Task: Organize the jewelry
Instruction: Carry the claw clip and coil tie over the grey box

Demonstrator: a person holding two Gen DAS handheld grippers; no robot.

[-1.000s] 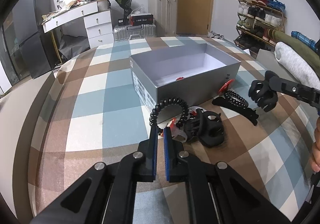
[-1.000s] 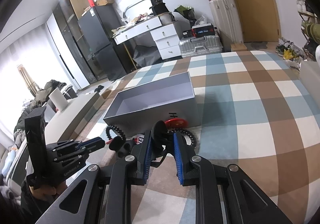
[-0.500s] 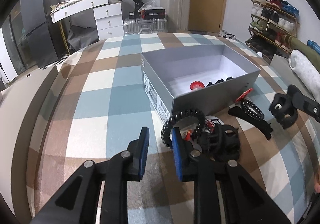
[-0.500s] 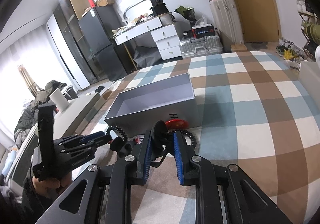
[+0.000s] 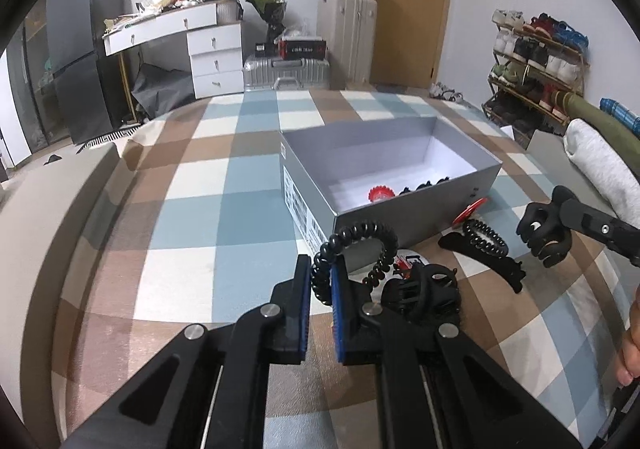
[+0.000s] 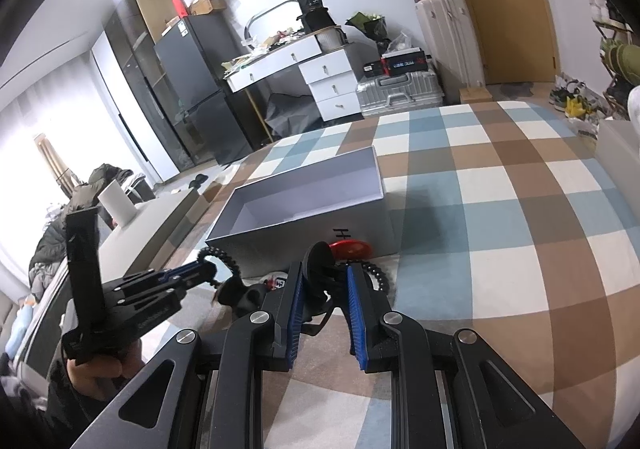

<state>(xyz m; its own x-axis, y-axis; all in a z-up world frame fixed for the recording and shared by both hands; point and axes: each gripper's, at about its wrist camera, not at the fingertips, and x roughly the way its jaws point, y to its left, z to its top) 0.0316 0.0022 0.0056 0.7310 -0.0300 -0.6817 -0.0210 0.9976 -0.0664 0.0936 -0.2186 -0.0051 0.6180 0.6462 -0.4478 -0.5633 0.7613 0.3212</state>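
Observation:
A grey open box (image 5: 416, 209) stands on the checked cloth, with a red hair tie (image 5: 380, 193) and dark pieces inside. My left gripper (image 5: 321, 281) is shut on a black spiral hair tie (image 5: 360, 249) in front of the box; the tie also shows in the right wrist view (image 6: 224, 261). My right gripper (image 6: 325, 285) is shut on a black claw clip (image 6: 320, 269), held above the cloth to the right of the box; the clip shows in the left wrist view (image 5: 542, 233). The box shows in the right wrist view (image 6: 300, 233).
On the cloth before the box lie a large black claw clip (image 5: 424, 289), a second black spiral tie (image 5: 486, 237), a flat black clip (image 5: 500, 269) and a red disc piece (image 5: 470, 211). A grey pillow (image 5: 600, 165) lies at the right.
My left gripper opened, moved onto the black spiral tie and shut on it. My right gripper still holds the claw clip in about the same place.

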